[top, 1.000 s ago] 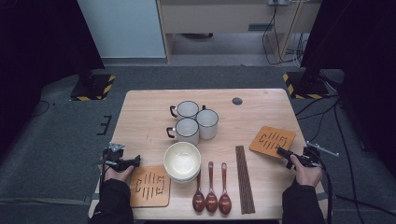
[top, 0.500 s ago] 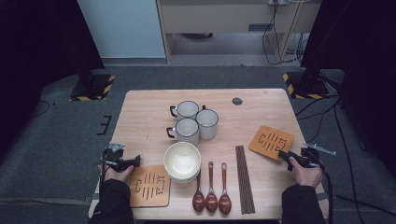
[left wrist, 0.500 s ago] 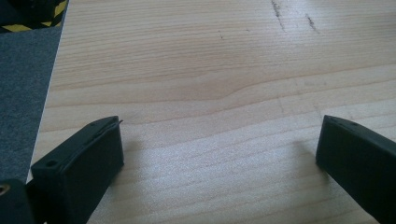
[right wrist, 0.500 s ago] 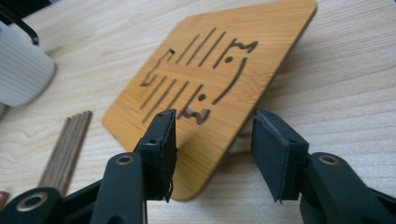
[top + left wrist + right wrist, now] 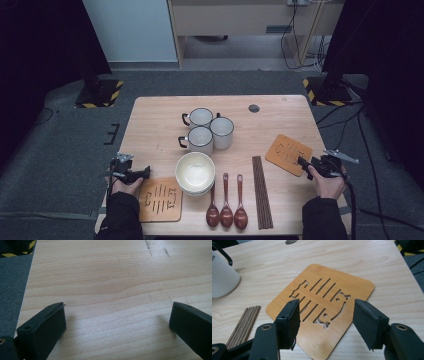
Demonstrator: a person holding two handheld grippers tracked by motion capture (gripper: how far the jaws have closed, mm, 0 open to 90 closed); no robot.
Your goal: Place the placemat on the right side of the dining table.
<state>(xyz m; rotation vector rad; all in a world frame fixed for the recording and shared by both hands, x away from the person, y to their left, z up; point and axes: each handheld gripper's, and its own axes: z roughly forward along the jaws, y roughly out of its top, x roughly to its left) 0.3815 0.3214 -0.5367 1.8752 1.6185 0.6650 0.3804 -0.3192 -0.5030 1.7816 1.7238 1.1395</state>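
At the right edge of the wooden table [image 5: 280,107], right gripper [image 5: 305,168] low over a flat orange-brown wooden mat [image 5: 322,302]. Jaws spread wide, just been opening, nothing pinched between them; mat lying flat on the wood, under and ahead of the jaw tips in the right gripper view. Looks like the letting-go step: mat set down, grip off it. Next move likely calls for pulling back and up without bumping the mat's near corner, then going for another thing.

Mat thin and smooth, square with round corners, with a cut-out fish shape and slanted slots. Just beside it, a bundle of dark brown chopsticks [image 5: 262,191], long and thin, lying straight. Second mat [image 5: 160,199] of the same kind at the near left, close to the left gripper [image 5: 145,173]. Left gripper jaws also wide apart, holding nothing, over bare pale wood with wavy grain in the left gripper view.

Middle of the table: stack of cream bowls [image 5: 195,172], round and shiny. Three dark wooden spoons [image 5: 226,202] side by side, bowls toward the near edge. Three white mugs [image 5: 206,129] with dark rims and handles, bunched close together.
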